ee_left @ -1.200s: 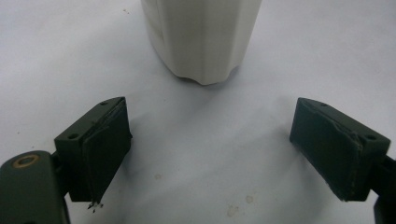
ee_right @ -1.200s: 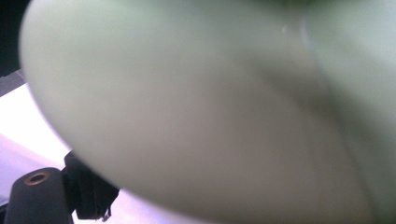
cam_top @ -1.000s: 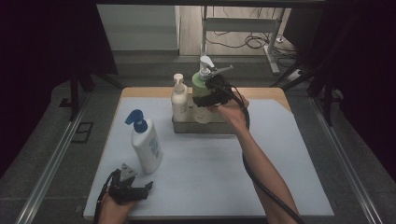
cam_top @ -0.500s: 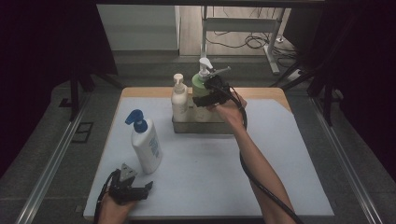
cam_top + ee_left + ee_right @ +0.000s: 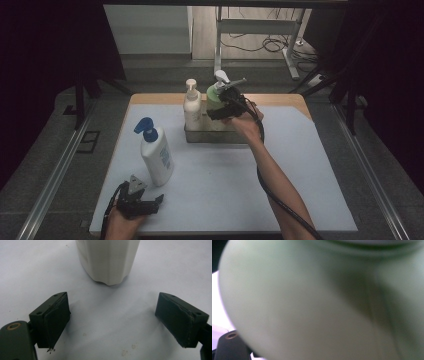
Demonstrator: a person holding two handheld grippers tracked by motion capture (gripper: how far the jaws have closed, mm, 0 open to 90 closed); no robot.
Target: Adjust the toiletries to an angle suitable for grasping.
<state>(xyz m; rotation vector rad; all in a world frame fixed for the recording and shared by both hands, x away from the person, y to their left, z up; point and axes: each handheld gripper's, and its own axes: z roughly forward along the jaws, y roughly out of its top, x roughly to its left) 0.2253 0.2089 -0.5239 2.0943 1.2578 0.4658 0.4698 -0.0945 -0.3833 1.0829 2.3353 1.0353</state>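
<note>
My right tongs [image 5: 216, 111] have crept slightly left and down against the green bottle [image 5: 216, 96] in the tray [image 5: 215, 136] over the last second. The bottle now leans a little less toward the white one [image 5: 192, 104] beside it.

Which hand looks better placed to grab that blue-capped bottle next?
Left, probably. The left gripper rests just in front of the blue-capped bottle, jaws open toward it. The right gripper is up at the green bottle in the tray.

Dim dark surround, evenly lit table [image 5: 280, 190], green bottle [image 5: 317, 305] perhaps too near, blurred
</note>
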